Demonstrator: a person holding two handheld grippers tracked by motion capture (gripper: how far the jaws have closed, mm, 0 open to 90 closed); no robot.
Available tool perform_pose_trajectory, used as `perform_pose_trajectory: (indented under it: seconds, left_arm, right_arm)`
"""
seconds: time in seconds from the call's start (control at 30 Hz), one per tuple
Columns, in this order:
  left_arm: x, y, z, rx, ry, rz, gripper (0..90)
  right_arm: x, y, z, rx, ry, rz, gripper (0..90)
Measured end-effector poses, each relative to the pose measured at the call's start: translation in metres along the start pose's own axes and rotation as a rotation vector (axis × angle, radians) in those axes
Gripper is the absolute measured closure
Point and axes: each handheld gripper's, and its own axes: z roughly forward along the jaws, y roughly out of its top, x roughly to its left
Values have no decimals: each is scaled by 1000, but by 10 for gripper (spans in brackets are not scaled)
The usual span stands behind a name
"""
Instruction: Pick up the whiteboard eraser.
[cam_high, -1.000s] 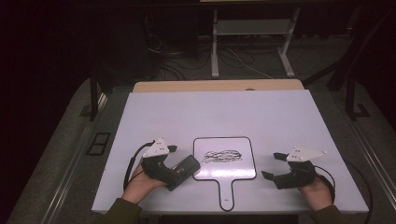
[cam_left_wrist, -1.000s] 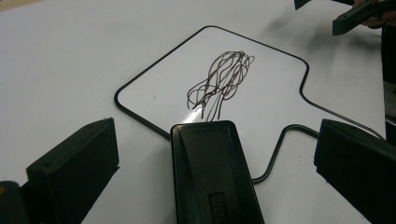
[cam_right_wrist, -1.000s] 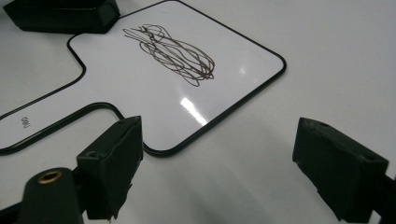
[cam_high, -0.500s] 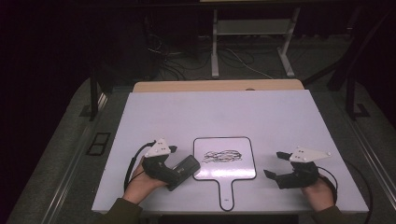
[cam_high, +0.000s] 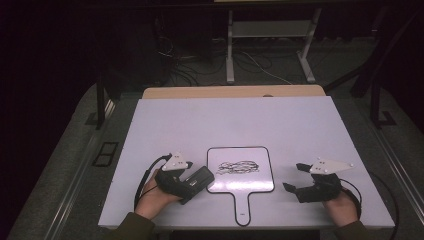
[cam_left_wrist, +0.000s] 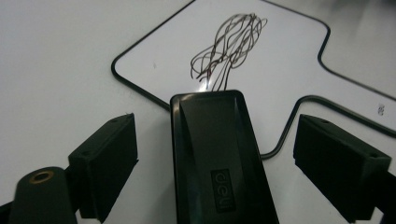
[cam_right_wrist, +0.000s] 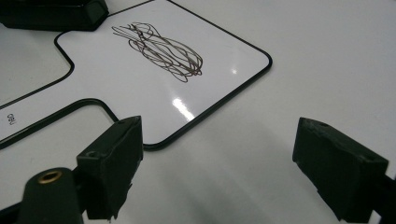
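A small paddle-shaped whiteboard (cam_high: 260, 157) with a black rim lies flat at the table's front middle, its handle toward me. A dark scribble (cam_high: 239, 167) covers its centre. A black eraser (cam_left_wrist: 215, 154) lies between the wide-apart jaws of my left gripper (cam_left_wrist: 215, 126), and neither jaw touches it. Its front end rests on the whiteboard's (cam_left_wrist: 280, 56) near edge, just short of the scribble (cam_left_wrist: 231, 42). My right gripper (cam_high: 294, 177) stands open right of the board, with nothing between its fingers. In the right gripper view, that gripper (cam_right_wrist: 219, 126) faces the whiteboard's (cam_right_wrist: 140, 88) corner.
The white table (cam_high: 225, 120) has bare room behind and beside the board. A wooden strip (cam_high: 235, 92) runs along its far edge. Dark floor, cables and table legs (cam_high: 230, 45) lie beyond. Cables trail from both grippers near the front edge.
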Motion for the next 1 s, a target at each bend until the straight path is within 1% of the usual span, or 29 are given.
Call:
perform_pose_trajectory:
  seconds: [0.07,0.1,0.17,0.3,0.33,0.43,0.57,0.63,0.7,0.73,0.77,0.87,0.97,1.0]
  left_arm:
    - [0,-1,1,6,0,-4,140]
    - [1,-2,3,28,-1,-14,144]
    - [1,-3,4,41,-3,-21,156]
    - [1,-5,6,77,-3,-13,186]
    - [0,-6,7,86,-9,-11,196]
    - [-1,-6,8,96,-7,-12,215]
    - [-2,-6,9,121,1,4,239]
    - [-2,-6,10,146,4,18,257]
    - [-3,-6,11,149,4,22,270]
    - [-3,-6,11,152,4,24,293]
    - [-4,-6,12,161,12,25,303]
    - [-4,-6,12,166,15,32,314]
    - [-5,-7,13,162,13,28,341]
    - [-5,-6,12,165,12,34,341]
  right_arm:
    - [0,0,0,1,3,-1,150]
    - [0,0,1,4,4,1,150]
    - [0,0,1,3,5,-4,150]
    - [0,0,1,6,5,-2,150]
    - [0,0,1,7,5,-2,150]
    - [0,0,1,6,5,-3,150]
    - [0,0,1,9,3,-4,150]
    - [0,0,1,10,3,-5,150]
    - [0,0,1,10,0,-7,150]
    - [0,0,1,7,2,-5,150]
    - [0,0,1,8,1,-5,150]
    - [-1,0,1,8,1,-5,150]
    - [-1,0,1,10,1,-3,150]
    - [-1,0,1,10,1,-3,150]
